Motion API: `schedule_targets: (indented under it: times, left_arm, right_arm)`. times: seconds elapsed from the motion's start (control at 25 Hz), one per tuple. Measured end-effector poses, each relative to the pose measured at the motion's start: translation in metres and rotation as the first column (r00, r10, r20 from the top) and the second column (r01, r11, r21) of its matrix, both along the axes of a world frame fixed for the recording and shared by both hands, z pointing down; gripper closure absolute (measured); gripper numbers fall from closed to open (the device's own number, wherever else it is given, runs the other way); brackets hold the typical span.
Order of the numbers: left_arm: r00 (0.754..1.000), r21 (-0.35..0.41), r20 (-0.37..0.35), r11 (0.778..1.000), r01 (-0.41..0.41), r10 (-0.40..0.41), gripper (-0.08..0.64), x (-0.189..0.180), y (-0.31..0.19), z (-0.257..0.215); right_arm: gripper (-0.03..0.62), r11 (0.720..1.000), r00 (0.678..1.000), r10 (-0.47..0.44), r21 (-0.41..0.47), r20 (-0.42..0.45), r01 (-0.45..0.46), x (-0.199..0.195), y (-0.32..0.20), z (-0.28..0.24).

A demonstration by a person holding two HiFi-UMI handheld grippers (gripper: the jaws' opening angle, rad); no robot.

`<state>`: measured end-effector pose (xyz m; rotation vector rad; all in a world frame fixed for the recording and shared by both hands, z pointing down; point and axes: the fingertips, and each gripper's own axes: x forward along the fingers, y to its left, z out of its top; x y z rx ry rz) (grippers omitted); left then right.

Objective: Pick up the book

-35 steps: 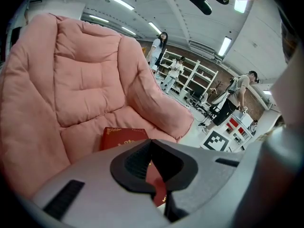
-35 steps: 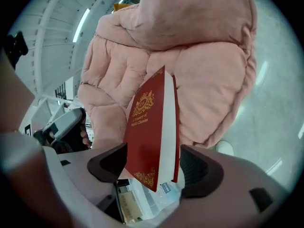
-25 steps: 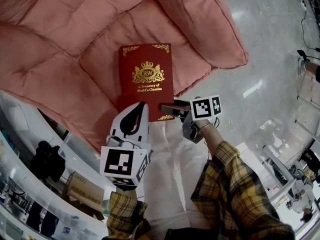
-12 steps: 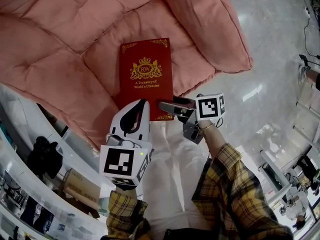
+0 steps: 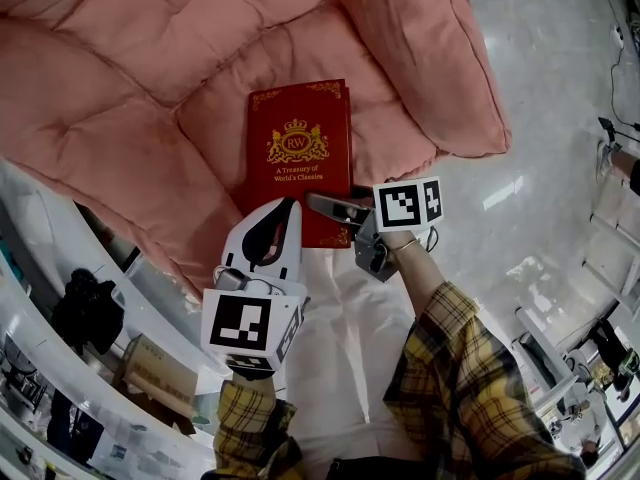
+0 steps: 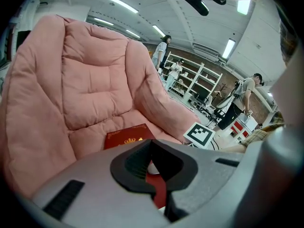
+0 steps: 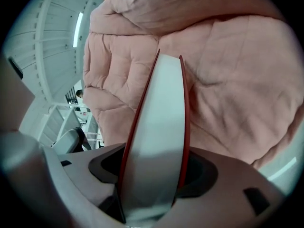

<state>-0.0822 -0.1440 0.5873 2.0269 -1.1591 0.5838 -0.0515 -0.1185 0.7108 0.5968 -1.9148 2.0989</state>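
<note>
Head view looks down; both gripper views face the book (image 5: 298, 158).

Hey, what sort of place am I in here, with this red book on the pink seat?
Probably a big indoor lab or workshop hall: glossy pale floor, ceiling strip lights, and open shelving with people standing beyond the padded pink seat.

sleeves (image 5: 470, 368): yellow plaid | left gripper (image 5: 285, 210): white shell, black-square marker cube

Big puffy pink armchair (image 5: 150, 58) here, red book (image 5: 298, 158) flat on its seat, just ahead of the left tongs (image 5: 285, 213), near edge at the right tongs (image 5: 325, 206).
</note>
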Motion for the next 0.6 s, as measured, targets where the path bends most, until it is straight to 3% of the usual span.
schedule_targets:
  times: [0.24,0.6]
  left_arm:
    - [1.000,-0.005,0.008,1.000,0.024,-0.024,0.555,-0.020,-0.013,0.000]
    - [0.999,0.026,0.006,0.999,0.041,-0.041,0.555,-0.027,-0.034,-0.022]
  right_arm:
    - [0.305,0.999,0.999,-0.027,-0.035,-0.024,0.026,-0.012,-0.010,-0.001]
    - [0.322,0.998,0.993,-0.057,0.004,-0.106,0.058,-0.009,-0.025,-0.022]
